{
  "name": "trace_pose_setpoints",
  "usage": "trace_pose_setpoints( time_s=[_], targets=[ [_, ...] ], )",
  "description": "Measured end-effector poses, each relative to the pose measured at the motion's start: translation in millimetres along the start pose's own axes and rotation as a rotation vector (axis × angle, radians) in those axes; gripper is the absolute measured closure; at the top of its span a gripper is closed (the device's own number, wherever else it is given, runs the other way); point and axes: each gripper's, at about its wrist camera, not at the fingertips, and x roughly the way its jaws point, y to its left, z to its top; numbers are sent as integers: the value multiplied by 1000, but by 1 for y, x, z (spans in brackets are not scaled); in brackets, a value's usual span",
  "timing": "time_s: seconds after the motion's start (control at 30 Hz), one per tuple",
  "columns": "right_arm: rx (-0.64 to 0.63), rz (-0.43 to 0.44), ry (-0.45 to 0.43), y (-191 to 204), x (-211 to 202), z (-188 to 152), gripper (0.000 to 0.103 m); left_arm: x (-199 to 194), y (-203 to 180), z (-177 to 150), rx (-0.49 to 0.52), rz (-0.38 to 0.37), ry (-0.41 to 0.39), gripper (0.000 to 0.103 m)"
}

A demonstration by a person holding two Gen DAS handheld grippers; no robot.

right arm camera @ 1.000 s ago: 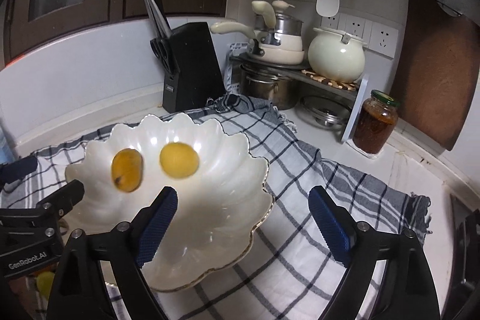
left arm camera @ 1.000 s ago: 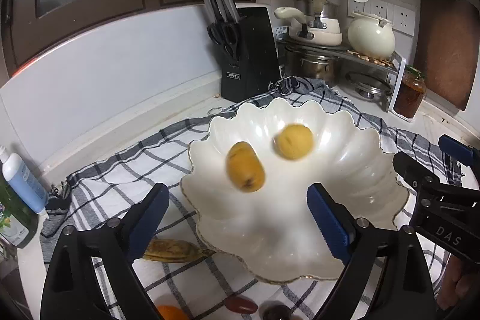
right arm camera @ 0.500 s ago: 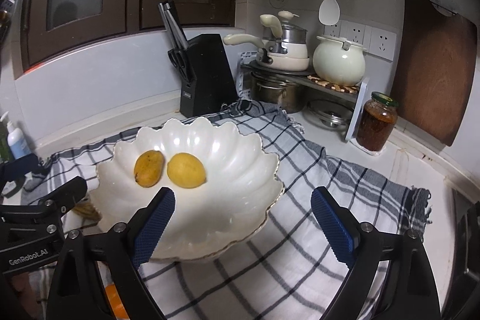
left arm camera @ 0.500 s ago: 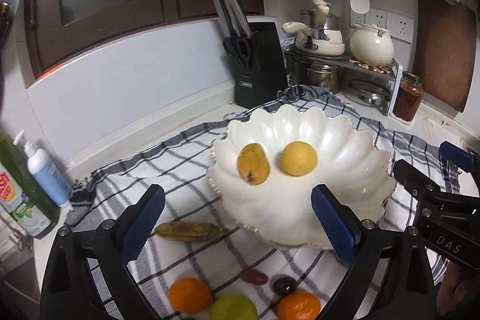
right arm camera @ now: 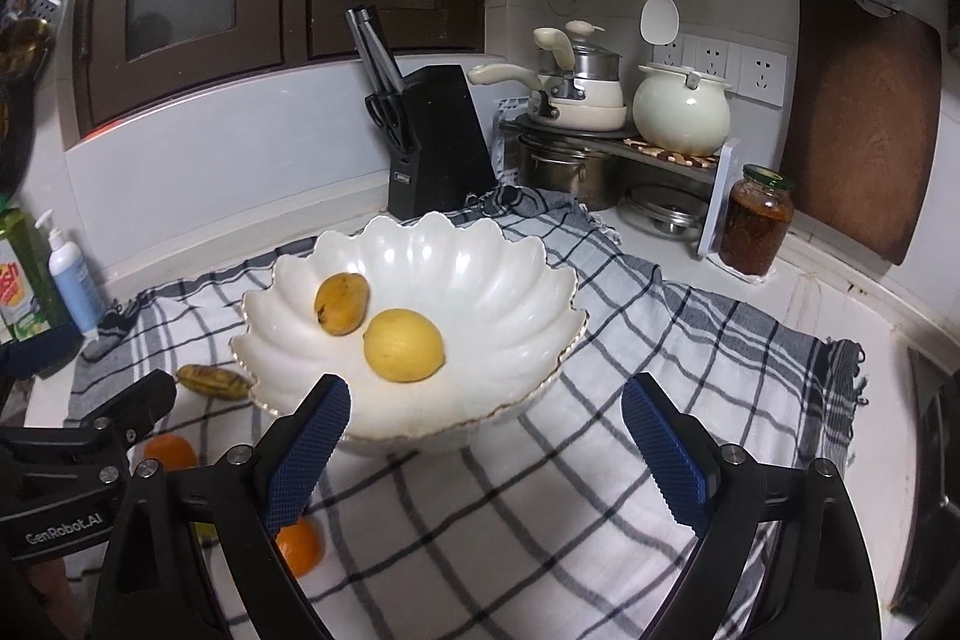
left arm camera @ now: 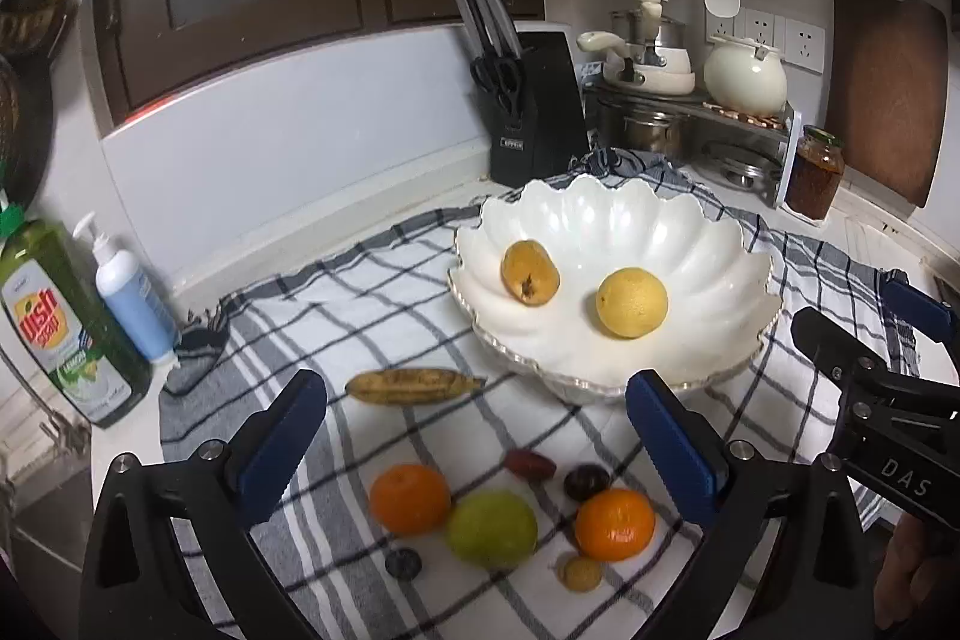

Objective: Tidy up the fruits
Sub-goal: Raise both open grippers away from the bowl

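1. Left gripper [left arm camera: 477, 421]: the jaws have just been opening and stand wide, with nothing between them. Right gripper [right arm camera: 486, 427]: jaws wide apart, nothing held.
2. Location: the bowl [left arm camera: 690, 220] sits on the checked cloth [left arm camera: 384, 292] and holds a mango [left arm camera: 530, 272] and a lemon [left arm camera: 632, 302], apart from each other. The banana [left arm camera: 414, 386] lies on the cloth just beside the bowl's rim. Nearer the left gripper lie two oranges [left arm camera: 410, 498], a green fruit [left arm camera: 492, 529] and several small dark fruits [left arm camera: 587, 481].
3. Oranges and green fruit: judged firm, round and light. Grip across the widest part; a round skin can roll out of the pads.
4. Banana: spotted, probably soft. Grip at mid-length with light pressure.
5. Small fruits: possibly dates or plums; the view is too coarse to tell. Close fully and squarely.
6. Bowl: looks glazed and breakable. Lower the fruit in; do not drop it.
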Motion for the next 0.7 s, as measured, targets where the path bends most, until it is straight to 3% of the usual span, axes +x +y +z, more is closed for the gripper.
trace_pose_setpoints(
  time_s=[0.7],
  targets=[
    [-40, 77, 57, 33, -6, -40, 10, -18, 29, -57, -56, 54, 60, 1]
  ],
)
